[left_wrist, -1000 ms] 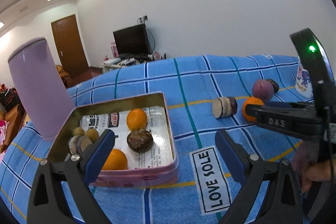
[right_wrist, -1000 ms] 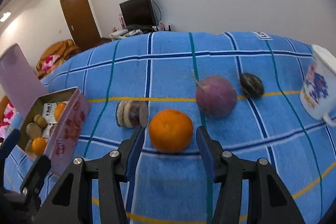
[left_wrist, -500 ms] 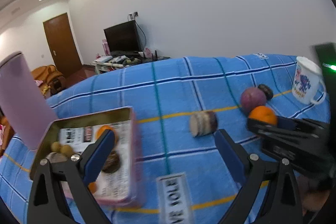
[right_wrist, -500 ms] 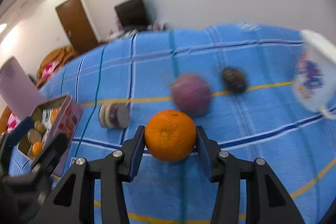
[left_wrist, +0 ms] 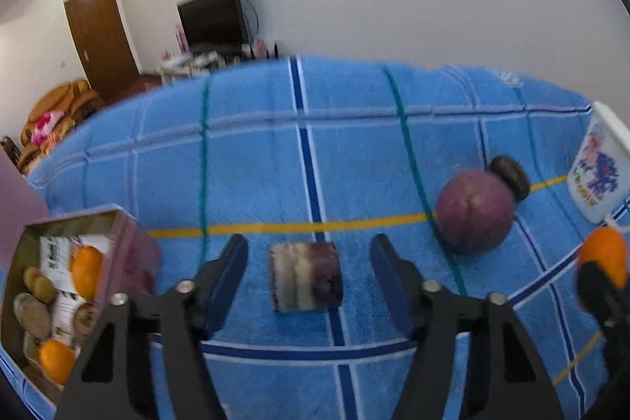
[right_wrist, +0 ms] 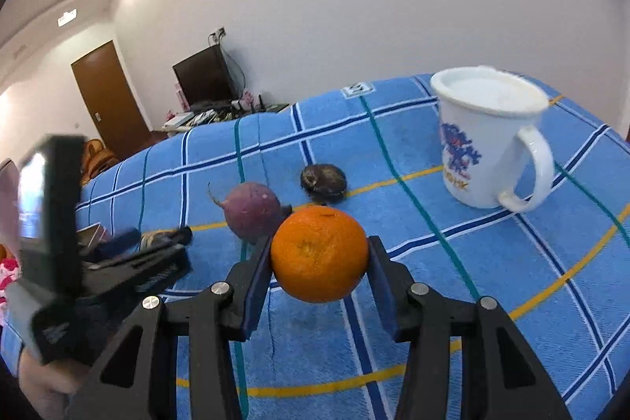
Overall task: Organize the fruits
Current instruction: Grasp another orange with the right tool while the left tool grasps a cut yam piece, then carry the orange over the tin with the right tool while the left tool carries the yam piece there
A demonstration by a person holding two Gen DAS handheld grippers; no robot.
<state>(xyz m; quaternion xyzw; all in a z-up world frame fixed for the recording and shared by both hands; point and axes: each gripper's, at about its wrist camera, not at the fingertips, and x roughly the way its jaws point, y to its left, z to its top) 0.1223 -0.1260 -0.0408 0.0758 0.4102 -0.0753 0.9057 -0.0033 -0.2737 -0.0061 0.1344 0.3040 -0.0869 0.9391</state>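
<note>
My right gripper (right_wrist: 319,270) is shut on an orange (right_wrist: 319,254) and holds it above the blue cloth; the orange also shows at the right edge of the left wrist view (left_wrist: 604,258). My left gripper (left_wrist: 309,274) is open, its fingers on either side of a purple-and-cream sliced piece (left_wrist: 306,276) lying on the cloth. A round purple fruit (left_wrist: 474,211) and a small dark fruit (left_wrist: 510,176) lie to the right. A pink tin (left_wrist: 130,254) at the left holds two oranges (left_wrist: 86,272) and several brown fruits.
A white mug (right_wrist: 488,140) with a blue print stands on the blue checked cloth (right_wrist: 512,282) at the right, its handle toward me. The tin's pink lid (left_wrist: 15,191) stands open at the far left. The left gripper body (right_wrist: 78,262) is close on the right gripper's left.
My right gripper closed on the orange and lifted it off the cloth. My left gripper swung right, away from the tin, and now frames the sliced piece.
</note>
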